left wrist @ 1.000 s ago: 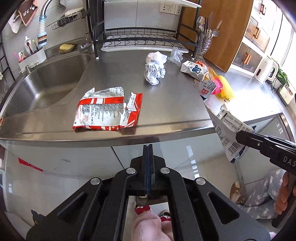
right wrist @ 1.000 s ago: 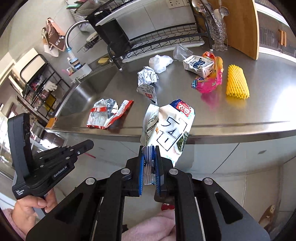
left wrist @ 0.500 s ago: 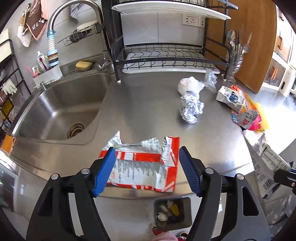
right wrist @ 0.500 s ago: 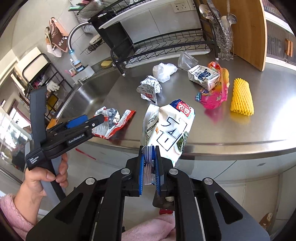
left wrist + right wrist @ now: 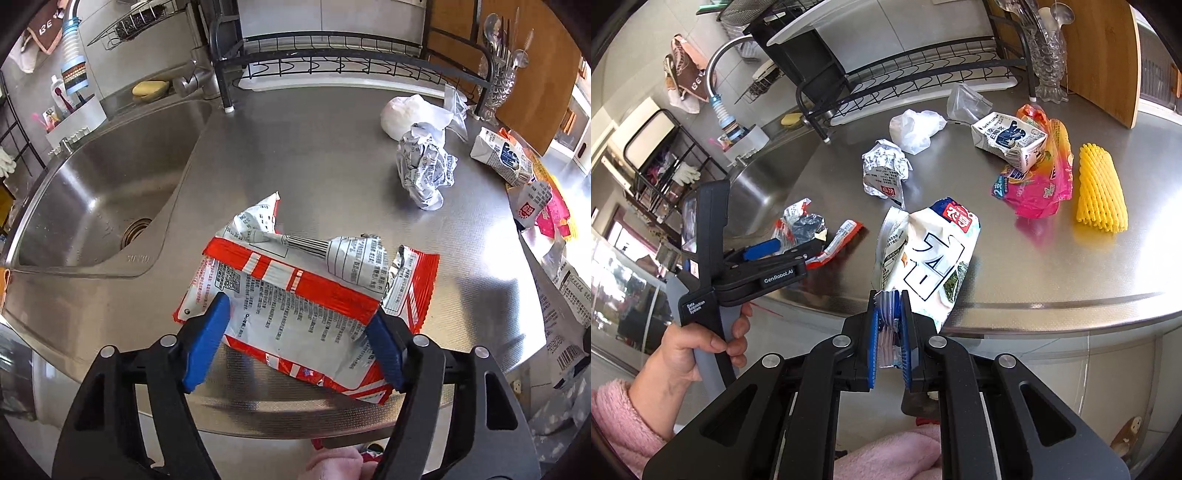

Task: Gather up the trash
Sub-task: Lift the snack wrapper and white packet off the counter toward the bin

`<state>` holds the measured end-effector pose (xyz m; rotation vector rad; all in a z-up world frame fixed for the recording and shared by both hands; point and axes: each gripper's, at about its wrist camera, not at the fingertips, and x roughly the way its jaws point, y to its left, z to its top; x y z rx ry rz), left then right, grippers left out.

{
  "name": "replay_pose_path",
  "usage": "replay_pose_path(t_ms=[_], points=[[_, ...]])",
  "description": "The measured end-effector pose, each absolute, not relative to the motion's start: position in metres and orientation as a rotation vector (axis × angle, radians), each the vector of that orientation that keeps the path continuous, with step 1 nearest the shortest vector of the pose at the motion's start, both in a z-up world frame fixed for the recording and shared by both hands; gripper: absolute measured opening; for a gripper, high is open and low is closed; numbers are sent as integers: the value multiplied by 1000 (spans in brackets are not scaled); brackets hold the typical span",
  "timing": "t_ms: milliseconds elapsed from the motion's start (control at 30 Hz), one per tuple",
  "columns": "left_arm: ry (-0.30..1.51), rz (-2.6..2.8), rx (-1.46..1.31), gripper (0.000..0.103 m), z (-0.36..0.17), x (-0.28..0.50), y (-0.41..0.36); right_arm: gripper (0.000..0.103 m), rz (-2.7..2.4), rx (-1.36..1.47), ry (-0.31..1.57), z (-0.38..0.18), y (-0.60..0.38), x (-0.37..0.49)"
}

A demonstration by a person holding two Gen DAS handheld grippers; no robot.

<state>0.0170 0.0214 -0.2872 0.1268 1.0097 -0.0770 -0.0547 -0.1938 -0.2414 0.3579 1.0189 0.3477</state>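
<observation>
A red and white snack wrapper [image 5: 306, 295] lies flat near the front edge of the steel counter [image 5: 314, 155]. My left gripper [image 5: 299, 328] is open, its blue pads on either side of the wrapper's near end. It also shows in the right wrist view [image 5: 783, 247] over the same wrapper [image 5: 801, 229]. My right gripper [image 5: 889, 332] is shut on a white and blue snack bag [image 5: 923, 254] and holds it just off the counter's front edge.
A crumpled foil wrapper [image 5: 424, 170], a white plastic bag [image 5: 406, 110], a milk carton [image 5: 1012, 140], a pink wrapper [image 5: 1038, 184] and a yellow foam net [image 5: 1100, 188] lie on the counter. The sink [image 5: 103, 192] is at the left, a dish rack [image 5: 332, 51] behind.
My left gripper has opened and moved up and forward over the counter, its pads now straddling the red wrapper. My right gripper keeps holding the white bag.
</observation>
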Motion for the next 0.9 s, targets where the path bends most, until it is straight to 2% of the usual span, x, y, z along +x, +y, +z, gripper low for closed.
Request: replay_pose_path(t_ms=[33,100,200,400,900], points=[[1011,-89,114,58,-287,16,22,12,345,356,1020,-242,-194,-54],[1008,-111,102,34,-286,14,20,12,341,354,1022,-243,-195,-54],[999,-131,116,17,-286,9,12,12,339,365,1021,-243,-196,-57],[1011,-194,45,8,-284,-8,9,12,352,365,1022,-243,-197,-71],[1031,-262,32,2,-275,-125,-19,12,376,350,1075,-257,-197,-133]])
